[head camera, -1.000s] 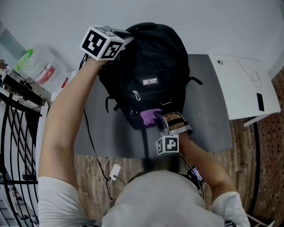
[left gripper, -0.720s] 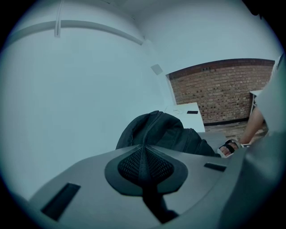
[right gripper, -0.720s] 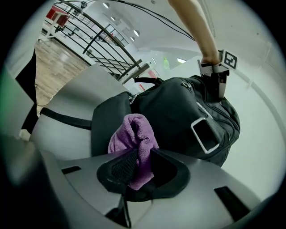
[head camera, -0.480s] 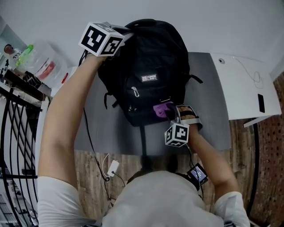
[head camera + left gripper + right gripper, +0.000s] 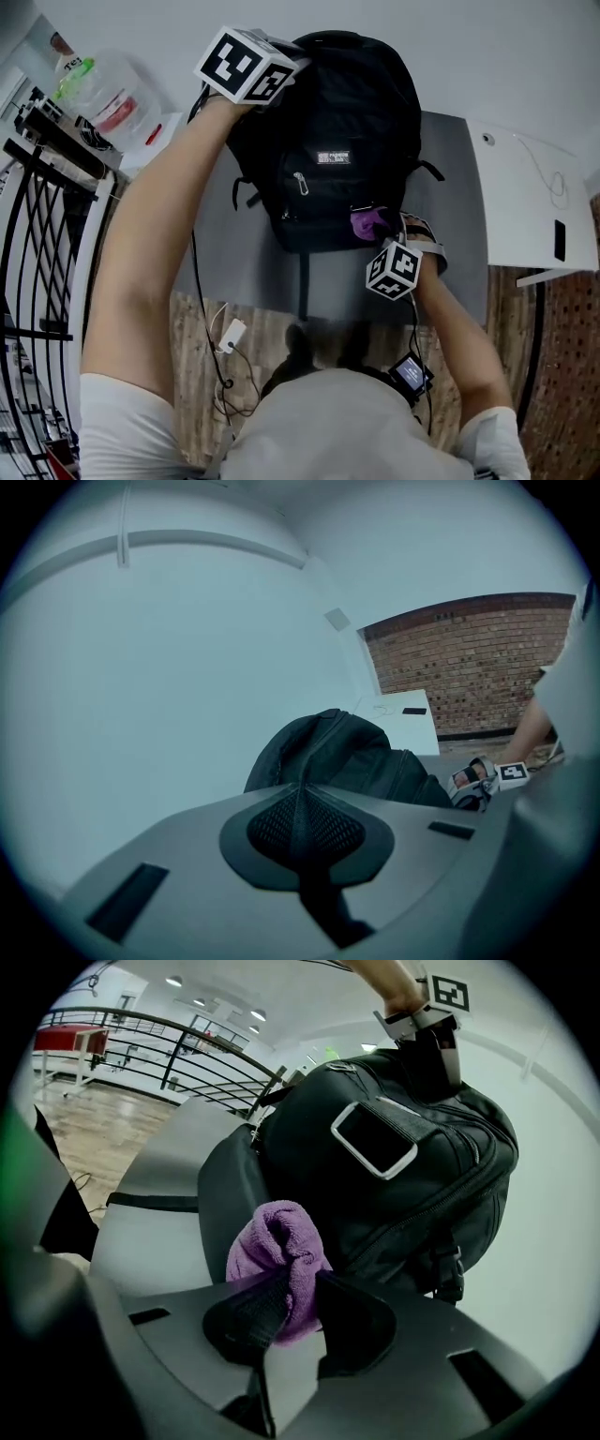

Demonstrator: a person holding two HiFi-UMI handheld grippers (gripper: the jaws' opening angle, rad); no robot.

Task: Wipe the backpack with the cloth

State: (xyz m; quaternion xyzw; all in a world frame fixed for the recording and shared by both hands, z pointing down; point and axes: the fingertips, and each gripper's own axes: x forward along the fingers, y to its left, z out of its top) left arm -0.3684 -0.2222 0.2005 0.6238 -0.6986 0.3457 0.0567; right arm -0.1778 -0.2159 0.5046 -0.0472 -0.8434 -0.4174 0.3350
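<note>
The right tool [image 5: 295, 1302], clamped on the purple cloth [image 5: 277, 1246], meets the lower front of the backpack [image 5: 347, 122], whose length runs away toward the closed left tool [image 5: 300, 803] at its top.

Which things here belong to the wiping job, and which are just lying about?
In the job: backpack, purple cloth, right tongs shut on the cloth, left tongs at the backpack's top, grey table.
Lying about: white desk, clear plastic tub, black railing, white adapter on the floor.
</note>
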